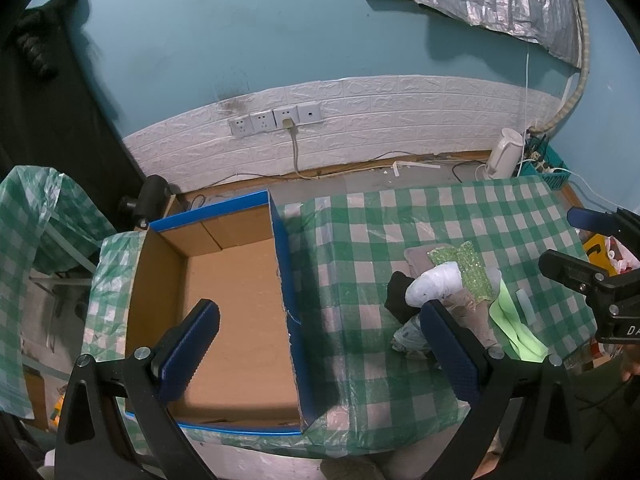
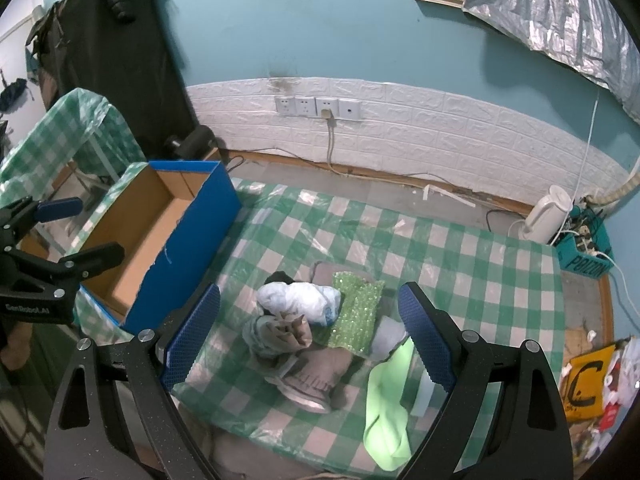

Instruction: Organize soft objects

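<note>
A heap of soft objects lies on the green checked tablecloth: a white bag-like bundle, a green sequined cloth, a grey fringed cloth, a light green cloth and a black cloth. An open blue cardboard box with a bare brown floor stands to the left. My left gripper is open and empty above the box's right wall. My right gripper is open and empty, hovering over the heap. The heap also shows in the left wrist view.
A white kettle and a teal basket with cables sit at the far right by the wall. A wall socket strip has a cord plugged in. A yellow bag lies on the floor to the right.
</note>
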